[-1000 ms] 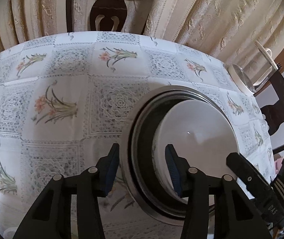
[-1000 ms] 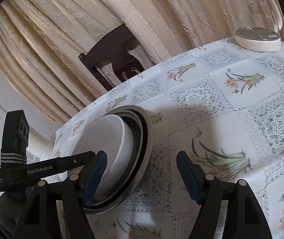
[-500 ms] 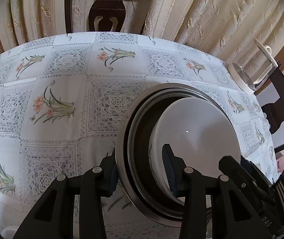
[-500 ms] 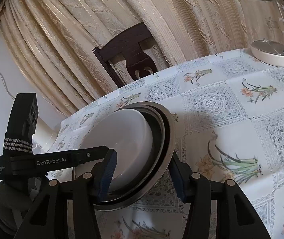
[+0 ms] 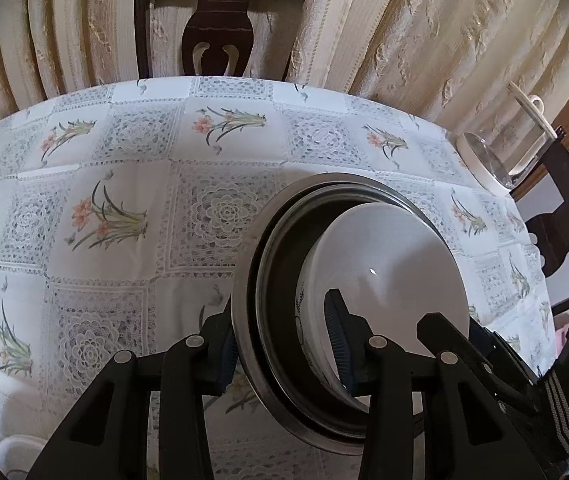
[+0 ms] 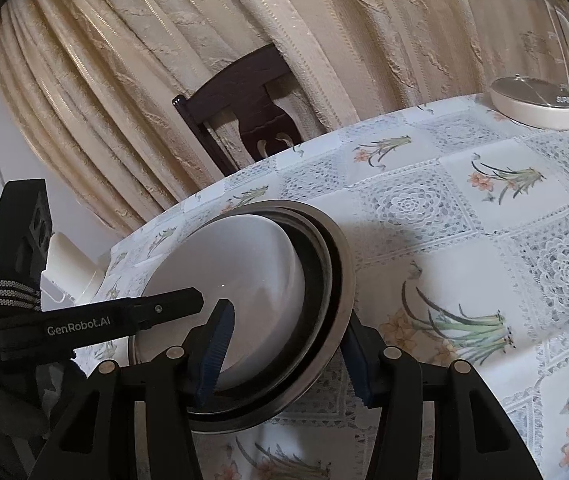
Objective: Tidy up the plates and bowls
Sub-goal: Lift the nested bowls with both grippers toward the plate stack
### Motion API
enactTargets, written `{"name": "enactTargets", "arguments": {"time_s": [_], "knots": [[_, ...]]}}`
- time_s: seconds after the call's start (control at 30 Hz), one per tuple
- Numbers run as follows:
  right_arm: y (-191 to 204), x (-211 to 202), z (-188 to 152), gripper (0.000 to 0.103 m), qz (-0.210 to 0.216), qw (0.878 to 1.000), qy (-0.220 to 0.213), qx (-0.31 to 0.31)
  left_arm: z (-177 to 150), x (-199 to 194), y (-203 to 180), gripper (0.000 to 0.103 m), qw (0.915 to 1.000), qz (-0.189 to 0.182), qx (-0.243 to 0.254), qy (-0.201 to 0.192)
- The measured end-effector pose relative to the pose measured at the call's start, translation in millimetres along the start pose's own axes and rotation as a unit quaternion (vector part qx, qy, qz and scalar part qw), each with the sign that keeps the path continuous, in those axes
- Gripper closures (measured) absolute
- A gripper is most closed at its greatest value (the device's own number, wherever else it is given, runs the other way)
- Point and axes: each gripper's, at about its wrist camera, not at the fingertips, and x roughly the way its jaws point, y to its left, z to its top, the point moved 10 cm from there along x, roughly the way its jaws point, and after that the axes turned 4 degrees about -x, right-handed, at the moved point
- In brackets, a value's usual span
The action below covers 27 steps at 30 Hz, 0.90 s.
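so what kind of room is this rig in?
Most likely a home dining room: a table under a floral lace-pattern tablecloth, dark carved wooden chairs pulled up to it, heavy cream curtains behind, and a glass kettle on the table.

R gripper (image 6: 284,354) astride nested bowls (image 6: 244,276)

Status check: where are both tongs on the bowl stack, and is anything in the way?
Left tongs and right tongs each clamped across the metal bowl's rim, right just closed. White bowl nested inside. Kettle well clear.
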Motion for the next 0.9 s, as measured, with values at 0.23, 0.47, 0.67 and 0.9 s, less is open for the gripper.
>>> {"name": "enactTargets", "arguments": {"time_s": [0.23, 0.47, 0.67, 0.9], "knots": [[-1.9, 3.4, -1.0, 0.038, 0.001, 1.0, 0.001, 0.005, -3.0, 16.0, 4.2, 0.063, 0.9995, 0.012, -0.025, 0.013], [2.2, 5.5, -2.5, 0.04, 0.006, 1.0, 0.005, -0.005, -5.5, 19.5, 2.3, 0.063, 0.9997, 0.007, -0.022, 0.009], [-6.8, 5.0, -2.7, 0.05, -0.003, 1.0, 0.012, 0.019, -4.1, 6.6, -7.4, 0.063, 0.9999, -0.009, -0.013, -0.007], [-16.9, 2.7, -3.4, 0.051, 0.001, 0.998, 0.021, 0.055, -2.5, -1.3, -19.1, 0.063, 0.9998, -0.011, -0.011, -0.012]]}}
